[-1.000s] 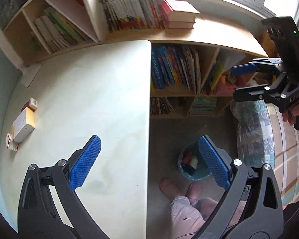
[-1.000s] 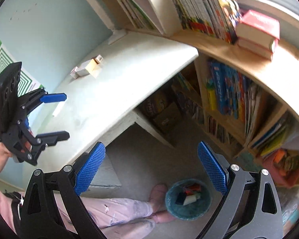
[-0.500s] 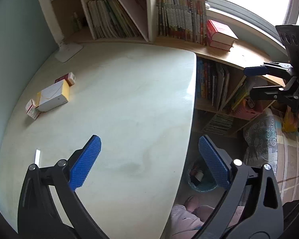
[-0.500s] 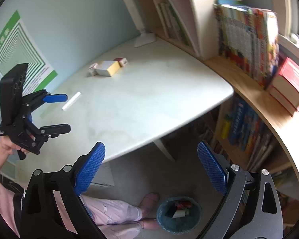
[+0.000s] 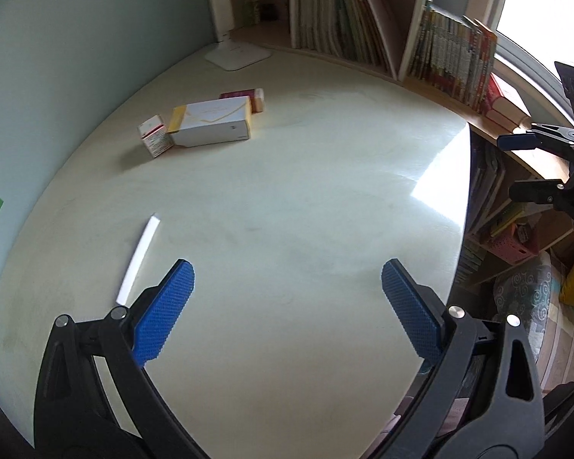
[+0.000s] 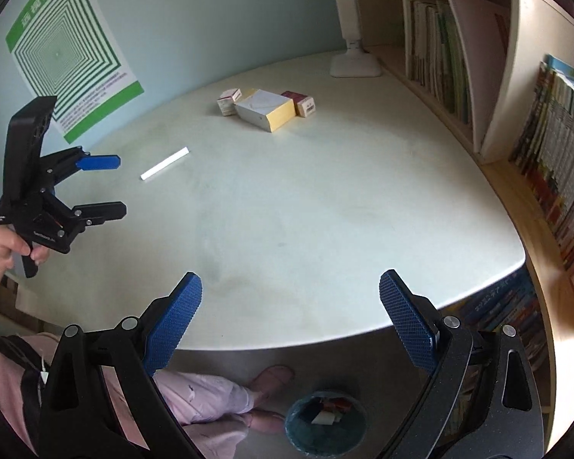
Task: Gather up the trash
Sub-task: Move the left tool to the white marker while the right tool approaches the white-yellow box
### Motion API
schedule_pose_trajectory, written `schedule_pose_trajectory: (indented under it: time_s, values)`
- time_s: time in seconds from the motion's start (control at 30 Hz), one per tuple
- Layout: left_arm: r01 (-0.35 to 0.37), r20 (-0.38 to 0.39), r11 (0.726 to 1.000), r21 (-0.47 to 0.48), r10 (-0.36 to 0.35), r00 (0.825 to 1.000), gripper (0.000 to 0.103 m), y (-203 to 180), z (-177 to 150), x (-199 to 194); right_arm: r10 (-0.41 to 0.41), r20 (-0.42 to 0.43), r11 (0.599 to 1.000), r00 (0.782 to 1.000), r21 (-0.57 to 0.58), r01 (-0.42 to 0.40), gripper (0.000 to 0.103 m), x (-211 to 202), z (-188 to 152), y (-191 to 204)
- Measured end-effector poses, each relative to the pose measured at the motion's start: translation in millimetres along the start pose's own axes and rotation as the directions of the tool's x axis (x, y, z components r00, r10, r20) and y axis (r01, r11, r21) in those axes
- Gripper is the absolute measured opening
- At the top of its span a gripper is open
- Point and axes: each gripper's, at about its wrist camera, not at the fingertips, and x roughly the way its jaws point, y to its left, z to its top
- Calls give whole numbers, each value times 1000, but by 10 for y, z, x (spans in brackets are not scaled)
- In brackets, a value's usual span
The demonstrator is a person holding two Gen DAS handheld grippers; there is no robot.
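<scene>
The desk (image 5: 306, 229) is the landmark here: a pale top with a curved front edge and a straight right edge, and most of its surface is bare. The left gripper (image 5: 287, 306) hangs over the near middle of the desk with its blue pads spread wide and nothing between them; the right gripper (image 6: 291, 321) is over the front edge, also spread wide and empty. In the right wrist view the left gripper (image 6: 107, 183) is seen from the side, held by a hand (image 6: 4, 244) beyond the left end of the desk, its two fingers apart. The trash on the desk lies toward the far left: a big box (image 5: 212, 122) with a yellow end, a small box (image 5: 155, 140) touching its left end, and a dark red box (image 5: 248, 97) just behind its right end. The print on these boxes is too small to read. A white strip (image 5: 139, 256) lies alone nearer the front, just beside the left pad of the left gripper; in the left wrist view it is blurred, so I cannot tell what it is. A lamp base (image 6: 356, 65) stands at the far edge of the desk, and its upper part is cut off. Shelves with books (image 6: 436, 61) close the far and right sides. Below the front edge of the desk a bin (image 6: 325, 420) stands on the floor, beside a slipper (image 6: 269, 378) and a leg in pink; the things inside the bin are hard to make out, and the right finger of the right gripper covers the floor to its right.
</scene>
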Motion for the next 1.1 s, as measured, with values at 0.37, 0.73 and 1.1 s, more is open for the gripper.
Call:
schedule_pose_trajectory:
  time_s: [0.37, 0.73, 1.1]
  values:
    - [-97, -11, 985, -143, 96, 995, 96, 762, -94, -40, 56, -38, 988, 998, -140, -60, 93, 573, 735, 346]
    - [-139, -38, 971, -194, 134, 990, 96, 1191, -165, 135, 41, -86, 966, 995, -253, -62, 93, 981, 1297, 565]
    - [-205, -152, 956, -210, 175, 973, 96, 1563, -118, 629, 100, -175, 918, 980, -363, -158, 93, 1691, 2026, 502]
